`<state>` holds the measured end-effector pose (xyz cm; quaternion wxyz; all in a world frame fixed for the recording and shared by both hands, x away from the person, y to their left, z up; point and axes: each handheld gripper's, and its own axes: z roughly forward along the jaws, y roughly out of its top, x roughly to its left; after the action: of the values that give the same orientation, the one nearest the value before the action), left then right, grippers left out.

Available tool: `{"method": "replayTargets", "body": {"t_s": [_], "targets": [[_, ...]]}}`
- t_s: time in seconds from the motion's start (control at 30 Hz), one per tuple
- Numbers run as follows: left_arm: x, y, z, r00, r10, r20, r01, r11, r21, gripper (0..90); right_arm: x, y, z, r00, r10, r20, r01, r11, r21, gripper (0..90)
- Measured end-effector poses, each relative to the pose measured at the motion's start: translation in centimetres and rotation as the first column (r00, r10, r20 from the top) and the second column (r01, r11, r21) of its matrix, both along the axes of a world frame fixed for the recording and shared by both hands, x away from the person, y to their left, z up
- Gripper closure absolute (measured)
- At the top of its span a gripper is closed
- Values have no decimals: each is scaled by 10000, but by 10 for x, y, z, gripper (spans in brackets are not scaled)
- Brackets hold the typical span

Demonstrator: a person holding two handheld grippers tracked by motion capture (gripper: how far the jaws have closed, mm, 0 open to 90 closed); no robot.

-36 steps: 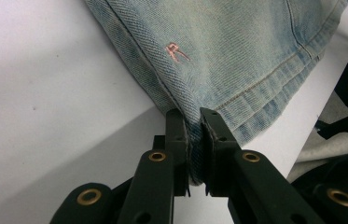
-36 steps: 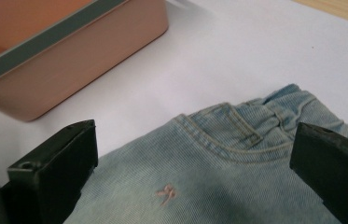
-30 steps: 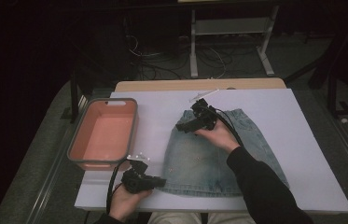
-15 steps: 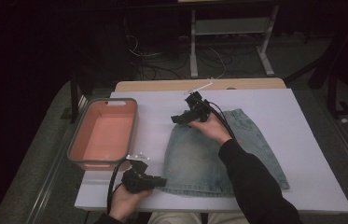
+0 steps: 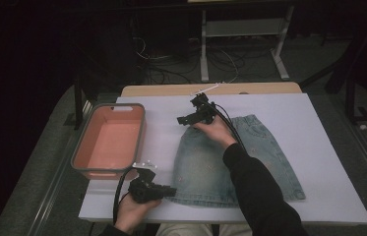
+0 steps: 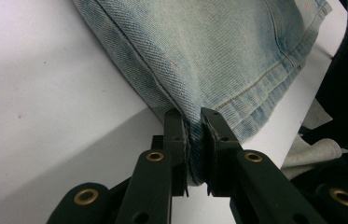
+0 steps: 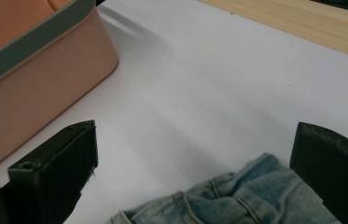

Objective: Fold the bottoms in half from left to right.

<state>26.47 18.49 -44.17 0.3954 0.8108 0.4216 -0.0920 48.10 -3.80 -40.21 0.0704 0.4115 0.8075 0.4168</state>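
Note:
A light blue denim skirt lies flat on the white table cover, waistband at the far end. My left gripper sits at the skirt's near left corner. In the left gripper view that gripper is shut on the hem, with denim bunched between its pads. My right gripper is at the far left corner of the waistband, pointing left. Seen in the right gripper view, this gripper stands open just above the table, and the waistband corner lies low between its jaws, untouched.
A salmon-pink plastic basin with a grey rim stands left of the skirt; its wall is close to the right gripper's left jaw. A wooden table edge runs along the far side. Cables and metal frames lie on the dark floor beyond.
My right hand has slid left along the waistband to the skirt's far left corner. The left hand keeps its grip on the hem and has not moved.

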Motion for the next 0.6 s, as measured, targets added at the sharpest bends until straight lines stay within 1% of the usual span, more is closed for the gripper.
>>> {"method": "replayTargets", "body": {"t_s": [0.07, 0.23, 0.33, 0.43, 0.6], "targets": [[0, 0, 0, 10000, -8, -8, 8, 10000, 0, 807, 1, 2, -4, 10000, -30, -2, 30, 10000, 59, 10], [0, 0, 0, 10000, -24, -6, 24, 10000, 9, 806, 4, 6, -14, 9997, -68, -251, 71, 9999, 136, 10], [1, 0, 0, 10000, -49, -41, 49, 10000, -13, 804, 5, 6, -17, 9994, -33, -336, 33, 10000, -7, 10], [1, 0, 0, 10000, -87, -41, 87, 10000, 18, 804, 7, 4, -20, 9988, -4, -497, 2, 10000, -40, 12], [1, 0, -1, 9999, -106, -48, 106, 9999, 19, 803, 9, 1, -25, 9974, -151, -698, 126, 9993, -365, 106]]}}
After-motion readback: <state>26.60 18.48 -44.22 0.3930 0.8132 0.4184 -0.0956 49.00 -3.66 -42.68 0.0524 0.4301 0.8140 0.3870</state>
